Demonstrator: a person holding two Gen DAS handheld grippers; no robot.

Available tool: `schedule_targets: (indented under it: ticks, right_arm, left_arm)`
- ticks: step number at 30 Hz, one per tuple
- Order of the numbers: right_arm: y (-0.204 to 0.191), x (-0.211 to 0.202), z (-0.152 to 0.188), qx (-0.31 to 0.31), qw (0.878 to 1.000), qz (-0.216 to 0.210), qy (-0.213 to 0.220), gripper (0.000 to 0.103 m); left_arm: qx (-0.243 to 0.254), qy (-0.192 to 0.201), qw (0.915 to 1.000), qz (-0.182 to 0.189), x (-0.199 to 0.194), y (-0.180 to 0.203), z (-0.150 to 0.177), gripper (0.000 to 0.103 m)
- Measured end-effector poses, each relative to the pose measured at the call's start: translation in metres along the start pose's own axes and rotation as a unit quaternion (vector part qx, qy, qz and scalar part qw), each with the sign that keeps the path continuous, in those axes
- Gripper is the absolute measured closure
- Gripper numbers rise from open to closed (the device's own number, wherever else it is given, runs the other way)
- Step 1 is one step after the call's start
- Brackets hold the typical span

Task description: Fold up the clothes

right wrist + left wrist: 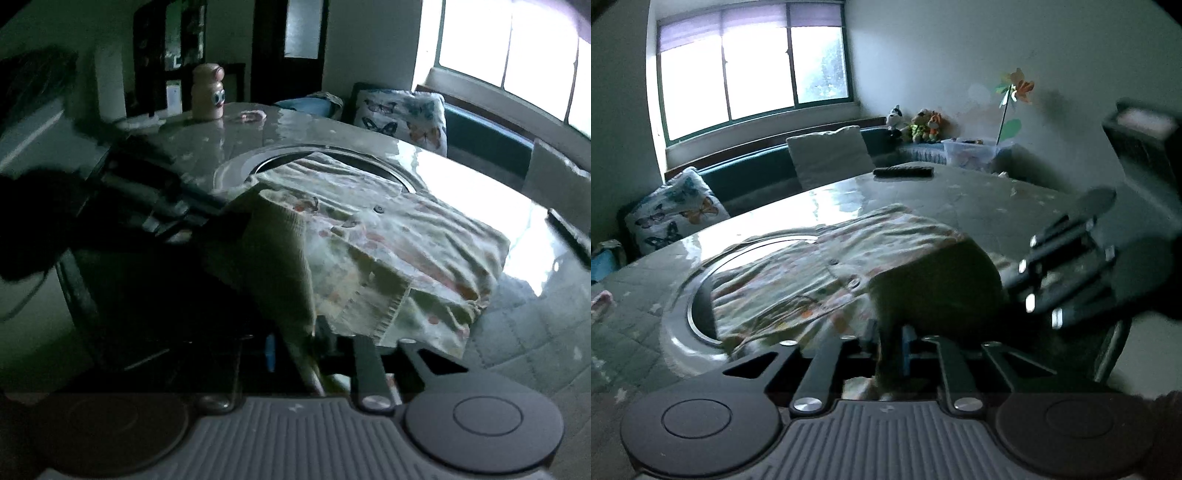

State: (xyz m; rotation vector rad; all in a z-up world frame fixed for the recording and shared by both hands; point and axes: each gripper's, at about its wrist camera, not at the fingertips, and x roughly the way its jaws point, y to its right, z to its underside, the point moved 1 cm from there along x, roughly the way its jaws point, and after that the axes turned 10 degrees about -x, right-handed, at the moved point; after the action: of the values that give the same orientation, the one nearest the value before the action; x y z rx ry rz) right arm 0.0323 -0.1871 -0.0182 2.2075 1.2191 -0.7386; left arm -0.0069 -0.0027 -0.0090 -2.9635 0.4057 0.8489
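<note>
A pale floral buttoned garment [827, 273] lies on the grey table, partly over the round inset. It also shows in the right wrist view [399, 236]. My left gripper [890, 354] is shut on a lifted edge of the garment, which hangs dark in front of the camera. My right gripper [306, 347] is shut on another lifted edge that drapes over it. The right gripper shows in the left wrist view [1067, 266], just right of the raised cloth. The left gripper shows in the right wrist view [147, 206] at the left, dark and blurred.
The table has a round inset with a metal rim [698, 291]. A dark remote [903, 171] lies at the far side. A cream bottle with eyes [208, 92] stands at the far edge. A bench with a butterfly cushion [672, 218] runs under the window.
</note>
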Motion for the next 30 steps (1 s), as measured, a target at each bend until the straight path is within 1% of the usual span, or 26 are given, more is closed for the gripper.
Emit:
schedule_targets:
  ticks: [1, 2, 3, 6, 9, 16, 17, 18, 20, 21, 25, 28, 30]
  right_arm:
    - [0.003, -0.001, -0.002, 0.008, 1.0, -0.003, 0.003, 0.09]
    - [0.005, -0.003, -0.004, 0.016, 1.0, -0.005, 0.007, 0.091]
    - [0.008, -0.004, -0.006, 0.024, 1.0, -0.008, 0.01, 0.092]
    - [0.015, -0.008, -0.012, 0.048, 0.999, -0.015, 0.02, 0.092]
    - [0.022, -0.009, -0.017, 0.062, 0.998, -0.014, 0.028, 0.093]
    - [0.025, -0.014, -0.021, 0.069, 0.997, -0.006, 0.042, 0.093]
    - [0.025, -0.015, -0.022, 0.07, 0.997, -0.005, 0.044, 0.093]
    - [0.025, -0.016, -0.022, 0.07, 0.996, -0.004, 0.046, 0.093]
    - [0.025, -0.018, -0.023, 0.071, 0.996, -0.002, 0.05, 0.094]
    - [0.025, -0.019, -0.023, 0.071, 0.996, -0.001, 0.052, 0.094]
    - [0.025, -0.023, -0.025, 0.073, 0.996, 0.003, 0.06, 0.095]
    - [0.025, -0.035, -0.025, 0.074, 0.995, 0.002, 0.068, 0.095]
    - [0.023, -0.048, -0.023, 0.072, 0.995, -0.004, 0.07, 0.095]
  left_arm:
    - [0.006, 0.001, 1.0, -0.004, -0.004, 0.0, 0.003, 0.079]
    - [0.012, 0.002, 0.9999, -0.008, -0.008, 0.0, 0.006, 0.074]
    - [0.018, 0.004, 0.9997, -0.012, -0.012, 0.0, 0.008, 0.066]
    - [0.041, 0.009, 0.9987, -0.028, -0.022, -0.001, 0.016, 0.056]
    - [0.064, 0.008, 0.9968, -0.047, -0.026, -0.003, 0.024, 0.052]
    - [0.107, -0.001, 0.99, -0.092, -0.014, -0.012, 0.037, 0.052]
    - [0.112, -0.002, 0.9887, -0.099, -0.011, -0.014, 0.039, 0.058]
    - [0.117, -0.002, 0.9875, -0.106, -0.009, -0.016, 0.04, 0.076]
    - [0.121, -0.006, 0.9857, -0.118, -0.005, -0.022, 0.04, 0.088]
    - [0.118, -0.003, 0.9858, -0.119, -0.006, -0.024, 0.04, 0.092]
    - [0.112, 0.015, 0.9874, -0.11, -0.02, -0.022, 0.034, 0.095]
    - [0.098, 0.018, 0.9913, -0.086, -0.039, -0.02, 0.027, 0.095]
    - [0.087, 0.012, 0.994, -0.065, -0.052, -0.018, 0.022, 0.095]
